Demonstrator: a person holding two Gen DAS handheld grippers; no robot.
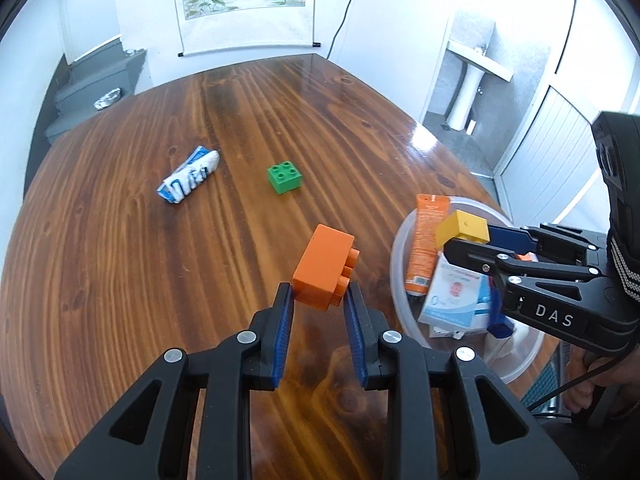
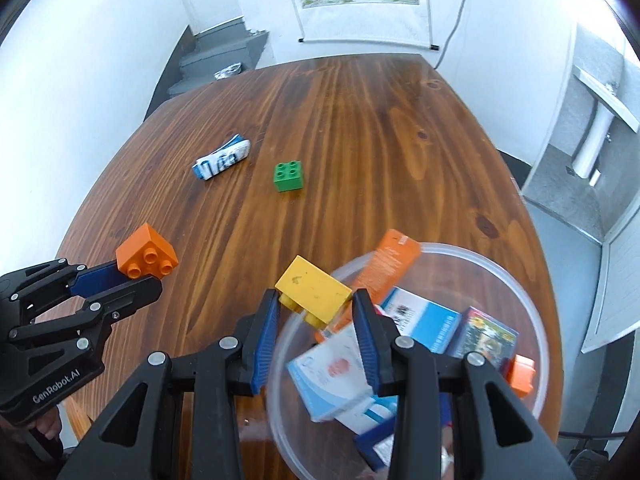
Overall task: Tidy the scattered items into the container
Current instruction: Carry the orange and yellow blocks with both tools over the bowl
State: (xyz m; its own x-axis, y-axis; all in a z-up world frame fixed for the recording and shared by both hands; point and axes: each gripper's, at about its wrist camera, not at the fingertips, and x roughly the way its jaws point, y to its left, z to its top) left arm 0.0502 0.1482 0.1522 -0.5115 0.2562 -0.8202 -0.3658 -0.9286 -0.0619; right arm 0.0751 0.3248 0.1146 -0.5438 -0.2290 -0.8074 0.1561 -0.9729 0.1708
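Right gripper clamps yellow brick at the clear bowl's near rim; left gripper clamps orange brick, still over table, bowl to its right.

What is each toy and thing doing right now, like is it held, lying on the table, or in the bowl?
Orange block: held in the left gripper, above the table.
Yellow block: held in the right gripper, at the bowl's rim.
Green block: sitting on the table, studs up.
Crumpled blue-and-white packet: lying on the table.
Clear bowl: upright, partly filled.
Orange tube: leaning inside the bowl.
Small boxes: inside the bowl.
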